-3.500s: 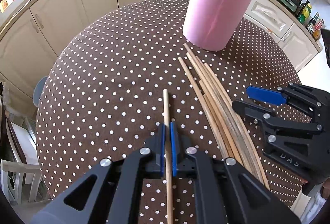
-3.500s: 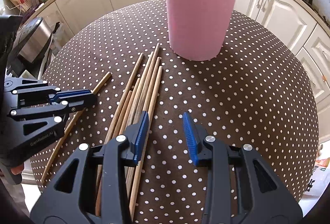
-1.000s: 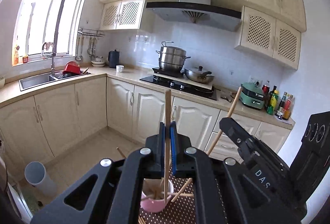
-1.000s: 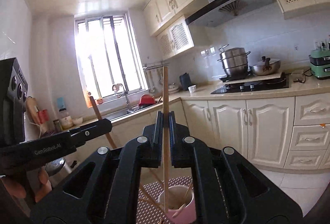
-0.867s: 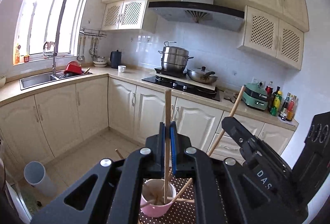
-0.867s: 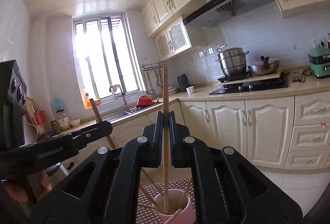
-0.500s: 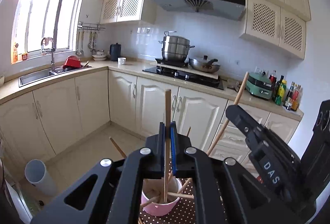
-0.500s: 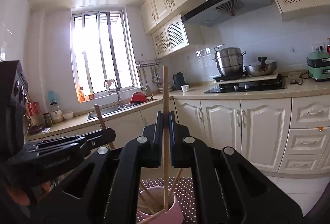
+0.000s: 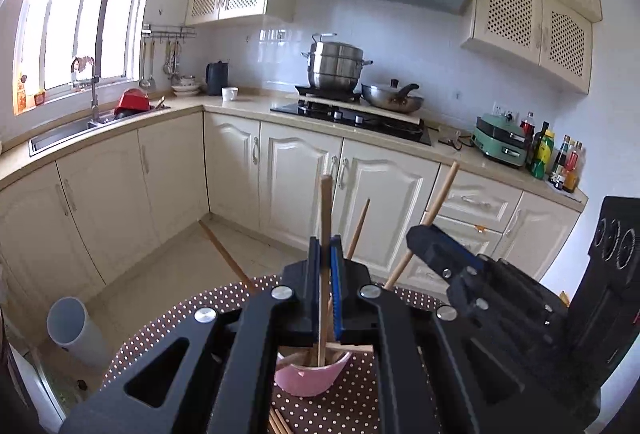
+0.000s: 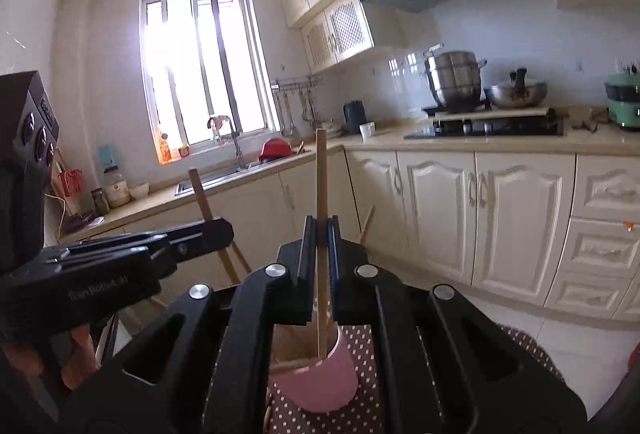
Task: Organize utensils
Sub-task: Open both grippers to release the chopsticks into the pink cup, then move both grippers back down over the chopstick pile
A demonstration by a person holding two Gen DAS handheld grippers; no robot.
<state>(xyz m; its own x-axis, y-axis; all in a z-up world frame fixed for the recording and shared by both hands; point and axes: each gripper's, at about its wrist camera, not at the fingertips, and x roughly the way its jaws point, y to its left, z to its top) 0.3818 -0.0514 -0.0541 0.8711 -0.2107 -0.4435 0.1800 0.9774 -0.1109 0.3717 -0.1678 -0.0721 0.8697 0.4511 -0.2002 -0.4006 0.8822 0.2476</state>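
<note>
- Left gripper (image 9: 325,254): clenched on one wooden chopstick (image 9: 325,218), held upright, lower end inside the pink cup (image 9: 310,378).
- Right gripper (image 10: 321,234): also clamped on a second chopstick (image 10: 320,178), upright, tip down in the same cup's mouth (seen in the right wrist view).
- Cup stands on the dotted table (image 9: 160,338), directly under both grippers; several sticks already lean in it at angles. A few loose chopstick ends (image 9: 276,424) show on the cloth just in front of the cup.
- Step in hand, as I read it: drop both sticks into the cup.
- To do it well: keep each stick near vertical and its tip clear of the rim and of the leaning sticks (they could deflect it or jam).
- Get the tips deep before letting go, else a stick may bounce out or tip the cup.
- Grippers sit close together; I'd release one at a time and lift straight up to avoid snagging the neighbour's stick.
</note>
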